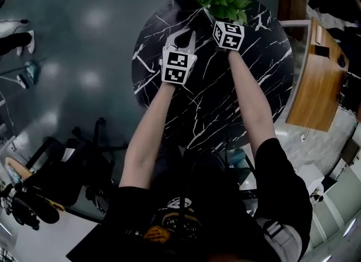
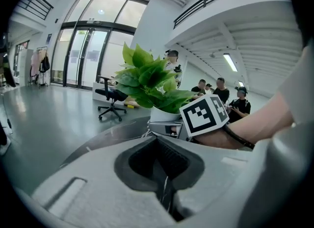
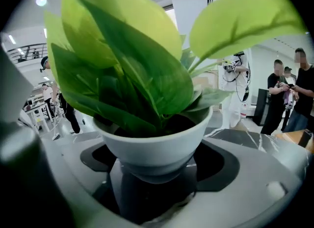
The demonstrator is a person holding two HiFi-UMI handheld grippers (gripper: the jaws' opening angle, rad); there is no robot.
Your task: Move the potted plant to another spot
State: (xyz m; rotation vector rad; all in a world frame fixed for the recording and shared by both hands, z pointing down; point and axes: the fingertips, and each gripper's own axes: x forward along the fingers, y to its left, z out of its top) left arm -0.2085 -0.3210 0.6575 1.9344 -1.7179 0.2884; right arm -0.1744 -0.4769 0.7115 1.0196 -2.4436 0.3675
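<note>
No word, number or brand name can be read anywhere. The only print is coded: black-and-white square markers on the left cube (image 1: 179,66), just behind the jaws of the left gripper (image 1: 181,40), and on the right cube (image 1: 228,34), just behind the right gripper (image 1: 219,17). The right cube shows again ahead and to the right of the left gripper's jaws. A shirt logo (image 1: 179,203), well behind both grippers, is too blurred to read.
</note>
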